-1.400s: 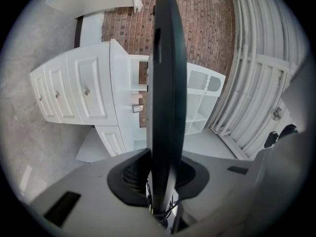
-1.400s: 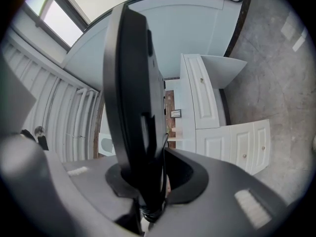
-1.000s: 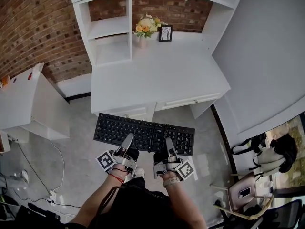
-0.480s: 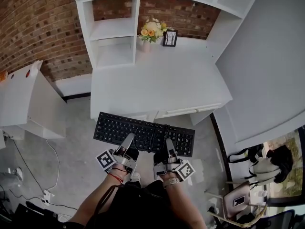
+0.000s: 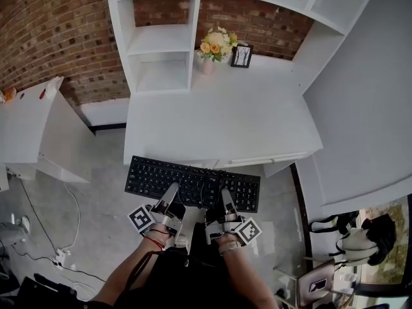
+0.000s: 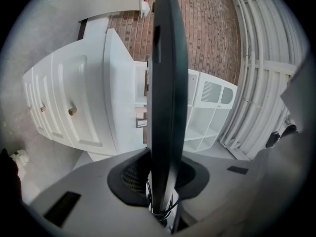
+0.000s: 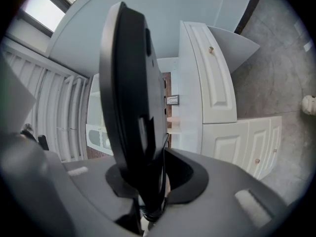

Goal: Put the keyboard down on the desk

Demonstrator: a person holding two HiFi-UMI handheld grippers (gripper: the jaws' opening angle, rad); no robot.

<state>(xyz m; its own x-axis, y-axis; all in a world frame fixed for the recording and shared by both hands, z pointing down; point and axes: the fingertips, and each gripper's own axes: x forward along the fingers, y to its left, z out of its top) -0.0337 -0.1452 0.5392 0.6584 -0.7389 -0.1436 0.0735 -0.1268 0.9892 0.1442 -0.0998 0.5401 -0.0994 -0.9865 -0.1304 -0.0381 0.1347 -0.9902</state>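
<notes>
Rough brick wall [image 5: 58, 37] | smooth white desk [image 5: 219, 121] | flat black rectangular keyboard [image 5: 161, 176]

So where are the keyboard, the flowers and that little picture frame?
keyboard [image 5: 161, 176], head view, on the keys of its left half.
flowers [image 5: 217, 42], head view, on the blooms.
picture frame [image 5: 242, 56], head view, on the middle of the framed picture.

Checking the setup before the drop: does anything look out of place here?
Only the keyboard: it hangs in the air short of the desk, pinched at its near edge by the left tongs and right tongs, its cable draped over the keys.
</notes>
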